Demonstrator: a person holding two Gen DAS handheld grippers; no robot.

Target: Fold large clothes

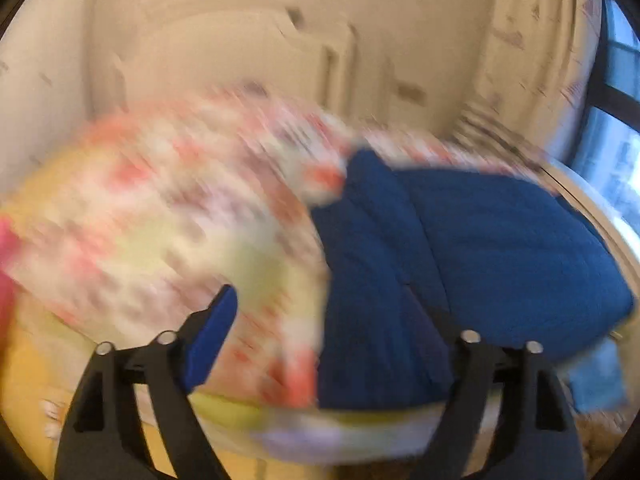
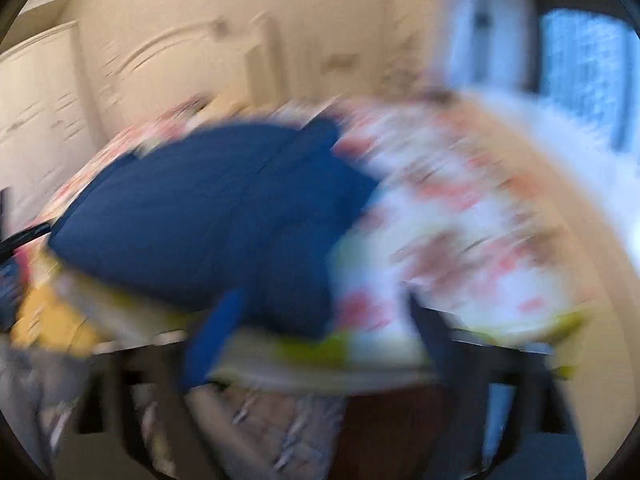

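Both views are smeared with blur. A floral bedspread point(image 1: 168, 208), pink on white, covers the bed, with pale wardrobe doors point(image 1: 248, 52) behind and a window point(image 1: 612, 128) off to the right. Something yellow point(image 2: 48, 324) sits low at the left of the right wrist view; too blurred to name. The task's thing, a dark blue garment point(image 1: 460, 248), lies in a folded bundle on the bedspread. Left claw point(image 1: 320, 320): jaws wide apart, nothing between the pads; the bundle lies just ahead, toward its right finger. Right claw point(image 2: 324, 320): also spread wide and empty, with the blue bundle just beyond, toward its left finger point(image 2: 212, 340). Neither claw grips the cloth.
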